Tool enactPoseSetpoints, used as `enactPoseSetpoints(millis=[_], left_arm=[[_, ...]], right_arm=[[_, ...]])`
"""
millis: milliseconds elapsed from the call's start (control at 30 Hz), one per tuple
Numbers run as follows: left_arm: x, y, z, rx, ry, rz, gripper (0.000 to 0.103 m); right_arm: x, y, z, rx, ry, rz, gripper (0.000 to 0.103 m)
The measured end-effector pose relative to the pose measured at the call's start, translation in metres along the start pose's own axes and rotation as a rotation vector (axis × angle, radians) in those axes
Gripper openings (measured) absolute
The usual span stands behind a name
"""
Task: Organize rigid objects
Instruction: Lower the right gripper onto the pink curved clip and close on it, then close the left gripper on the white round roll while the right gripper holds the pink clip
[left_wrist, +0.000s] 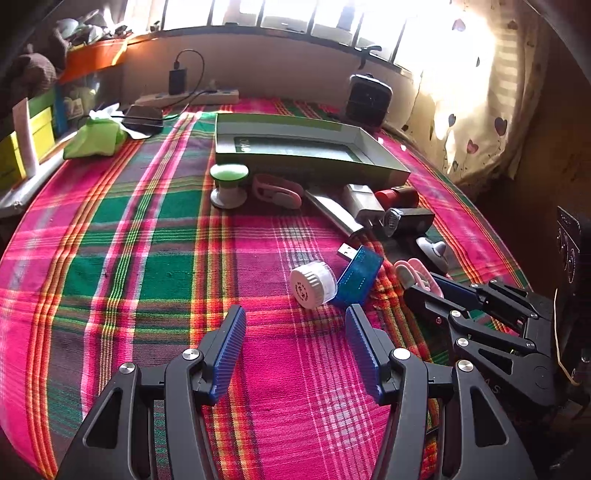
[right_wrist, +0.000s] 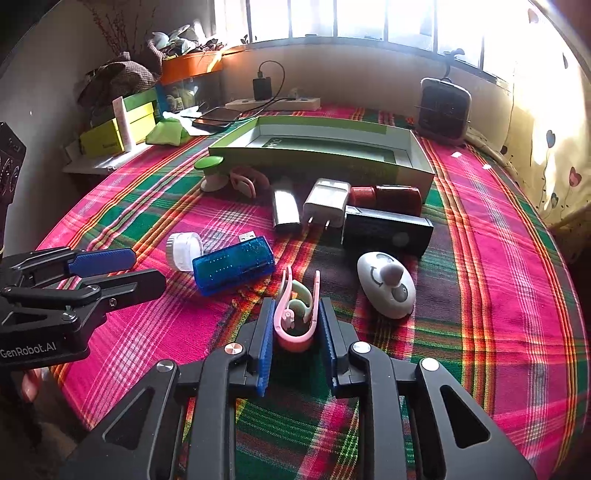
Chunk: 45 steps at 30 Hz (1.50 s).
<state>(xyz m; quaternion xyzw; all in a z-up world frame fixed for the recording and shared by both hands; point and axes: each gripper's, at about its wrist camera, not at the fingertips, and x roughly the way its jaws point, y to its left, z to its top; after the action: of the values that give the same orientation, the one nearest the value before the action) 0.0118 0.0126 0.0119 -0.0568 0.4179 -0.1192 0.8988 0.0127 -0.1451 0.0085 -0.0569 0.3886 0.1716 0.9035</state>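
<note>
My right gripper (right_wrist: 295, 310) is shut on a pink clip (right_wrist: 291, 338) that lies on the plaid cloth, one blue pad against each side of it. In the left wrist view the same clip (left_wrist: 413, 275) shows at the right gripper's (left_wrist: 432, 284) tips. My left gripper (left_wrist: 295, 317) hovers open over the cloth with nothing between its fingers, just short of a white ribbed cap (left_wrist: 314, 284) and a blue translucent USB device (left_wrist: 356, 280). An open green box (right_wrist: 325, 162) stands behind the clutter.
In front of the box lie a green-topped spool (right_wrist: 210, 173), a second pink clip (right_wrist: 247, 181), a silver stick (right_wrist: 286, 210), a white charger (right_wrist: 327, 201), a red item (right_wrist: 388, 197), a black block (right_wrist: 384, 225) and a white oval gadget (right_wrist: 388, 284). A fan (right_wrist: 445, 107) stands at the back right.
</note>
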Motion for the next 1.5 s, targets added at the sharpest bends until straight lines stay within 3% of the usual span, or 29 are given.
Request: enactPoseSetpoints(millis=[600, 667, 767, 1000, 1200, 1500], left_arm=[[0.020, 0.005, 0.019, -0.016, 0.017, 0.007, 0.054], [0.020, 0.006, 0.021, -0.020, 0.014, 0.003, 0.045], [0.021, 0.007, 0.022, -0.022, 0.013, 0.003, 0.039], [0.029, 0.007, 0.027, -0.019, 0.021, 0.004, 0.036], [0.032, 0.004, 0.030, -0.011, 0.024, -0.010, 0.018], [0.031, 0.002, 0.036, -0.002, 0.016, -0.005, 0.018]], right_arm=[[0.000, -0.017, 0.002, 0.038, 0.008, -0.015, 0.024], [0.001, -0.017, 0.003, 0.036, 0.009, -0.016, 0.024], [0.002, -0.017, 0.004, 0.036, 0.010, -0.013, 0.024], [0.004, -0.018, 0.005, 0.036, 0.010, -0.008, 0.024], [0.005, -0.019, 0.007, 0.035, 0.010, -0.005, 0.024], [0.006, -0.020, 0.009, 0.032, 0.011, 0.012, 0.024]])
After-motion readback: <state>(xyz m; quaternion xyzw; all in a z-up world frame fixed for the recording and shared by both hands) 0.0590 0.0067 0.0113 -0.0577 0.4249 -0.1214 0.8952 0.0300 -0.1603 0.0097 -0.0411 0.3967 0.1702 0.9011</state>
